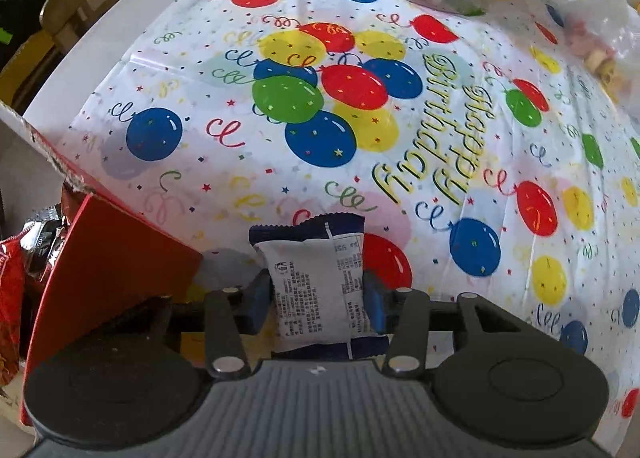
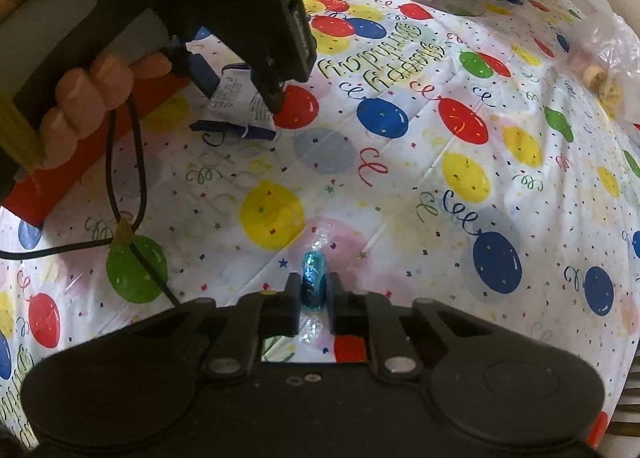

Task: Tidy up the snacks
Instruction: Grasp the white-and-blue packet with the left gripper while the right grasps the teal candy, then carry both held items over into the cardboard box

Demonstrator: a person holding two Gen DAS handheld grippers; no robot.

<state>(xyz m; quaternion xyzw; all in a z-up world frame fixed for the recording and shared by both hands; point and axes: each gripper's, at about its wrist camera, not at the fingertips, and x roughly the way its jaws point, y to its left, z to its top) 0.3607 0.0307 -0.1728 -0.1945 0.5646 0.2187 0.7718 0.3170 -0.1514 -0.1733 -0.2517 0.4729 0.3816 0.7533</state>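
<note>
A packet (image 1: 316,286) is held in the left jaws, a candy (image 2: 314,282) in the right; the slick candy may be dropped if grip is eased.

Both grippers are black plastic. The left gripper (image 1: 318,300) has blue pads (image 1: 256,306) on its fingers, silver round pivots, and a ribbed grey surface behind them. The right gripper (image 2: 316,298) has black fingers and two round discs. Seen from the right wrist camera, the left one has a grey handle (image 2: 60,42), and a thin dark cable (image 2: 136,162) hangs from it.
</note>
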